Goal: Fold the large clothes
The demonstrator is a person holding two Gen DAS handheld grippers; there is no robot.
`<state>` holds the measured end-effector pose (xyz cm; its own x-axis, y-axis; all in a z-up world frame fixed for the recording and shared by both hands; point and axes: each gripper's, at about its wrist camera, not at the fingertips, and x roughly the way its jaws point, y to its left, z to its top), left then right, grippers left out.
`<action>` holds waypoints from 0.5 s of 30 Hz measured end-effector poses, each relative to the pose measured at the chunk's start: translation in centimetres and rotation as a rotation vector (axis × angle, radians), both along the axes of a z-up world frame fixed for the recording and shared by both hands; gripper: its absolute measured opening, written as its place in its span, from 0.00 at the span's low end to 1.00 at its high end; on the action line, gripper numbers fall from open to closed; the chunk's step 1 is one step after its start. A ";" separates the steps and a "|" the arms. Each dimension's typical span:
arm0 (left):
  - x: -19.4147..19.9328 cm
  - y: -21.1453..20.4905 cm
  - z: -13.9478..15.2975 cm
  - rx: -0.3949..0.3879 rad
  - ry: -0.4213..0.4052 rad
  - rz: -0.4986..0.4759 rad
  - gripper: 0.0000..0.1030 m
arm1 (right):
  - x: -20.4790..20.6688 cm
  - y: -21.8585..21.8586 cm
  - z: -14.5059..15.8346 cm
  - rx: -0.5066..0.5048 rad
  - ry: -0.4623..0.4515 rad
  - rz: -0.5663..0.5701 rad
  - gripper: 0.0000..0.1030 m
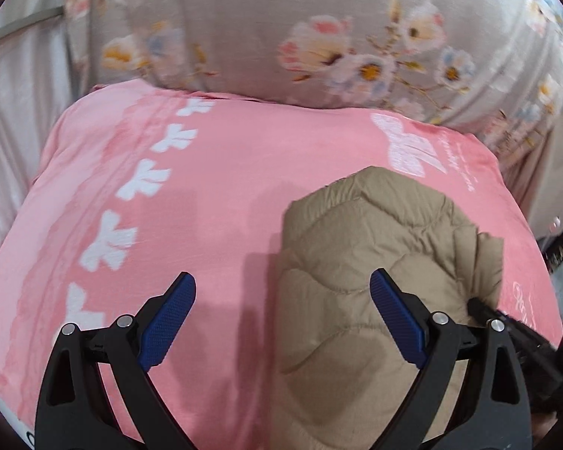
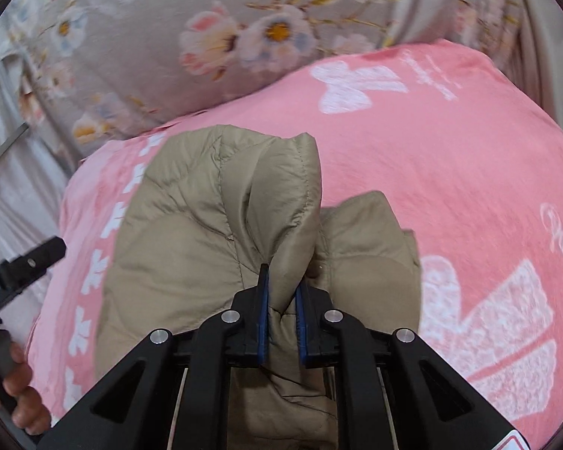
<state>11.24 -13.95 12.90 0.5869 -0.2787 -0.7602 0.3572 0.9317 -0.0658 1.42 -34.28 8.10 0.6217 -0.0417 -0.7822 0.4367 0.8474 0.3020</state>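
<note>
Below us, a tan quilted jacket (image 2: 191,232) lies bunched on a pink blanket (image 2: 413,157) patterned with white bows and script lettering. Behind the blanket rises a grey floral pillow (image 1: 281,26), and pale fabric hangs along the left edge of the left wrist view.

We hold our right tongs (image 2: 282,300) pinched narrow on a puffy fold of the jacket; the tan fabric bulges up between the blue pads (image 2: 263,311) and rises as a rounded flap above them. The rest of the garment spreads to the left and right of that grip, resting on the blanket.

Our left tongs (image 1: 281,318) stand wide with nothing between them, poised over the pink blanket at the jacket's left edge; the right-hand blue pad sits over the tan quilting, the left one over bare blanket. We cannot tell whether either pad touches the cloth.

At the left edge of the right wrist view, our left hand (image 2: 18,393) wraps the handle of its black tool.
</note>
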 end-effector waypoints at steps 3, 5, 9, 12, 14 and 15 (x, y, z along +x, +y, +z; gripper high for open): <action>-0.5 -3.7 -1.0 0.020 0.014 -0.057 0.89 | -0.9 -1.5 -1.3 0.015 0.009 -0.044 0.10; -0.7 -5.9 -2.1 0.028 0.032 -0.083 0.89 | -1.4 -2.5 -2.3 0.041 0.002 -0.058 0.11; -0.5 -9.2 -4.6 0.062 0.066 -0.104 0.89 | -1.7 -3.4 -3.9 0.050 -0.012 -0.070 0.14; -0.2 -10.6 -6.2 0.084 0.086 -0.101 0.89 | -1.6 -3.6 -4.9 0.025 -0.019 -0.080 0.17; -0.1 -11.1 -6.8 0.105 0.073 -0.092 0.90 | -1.7 -4.0 -5.6 0.030 -0.025 -0.087 0.18; 0.0 -11.5 -7.3 0.120 0.066 -0.088 0.90 | -1.7 -4.2 -6.0 0.041 -0.029 -0.092 0.18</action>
<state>11.22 -25.42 5.63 0.5119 -0.2322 -0.8271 0.4367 0.8995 0.0177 -0.26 -38.51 2.07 0.6392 -0.0680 -0.7660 0.5025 0.7909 0.3491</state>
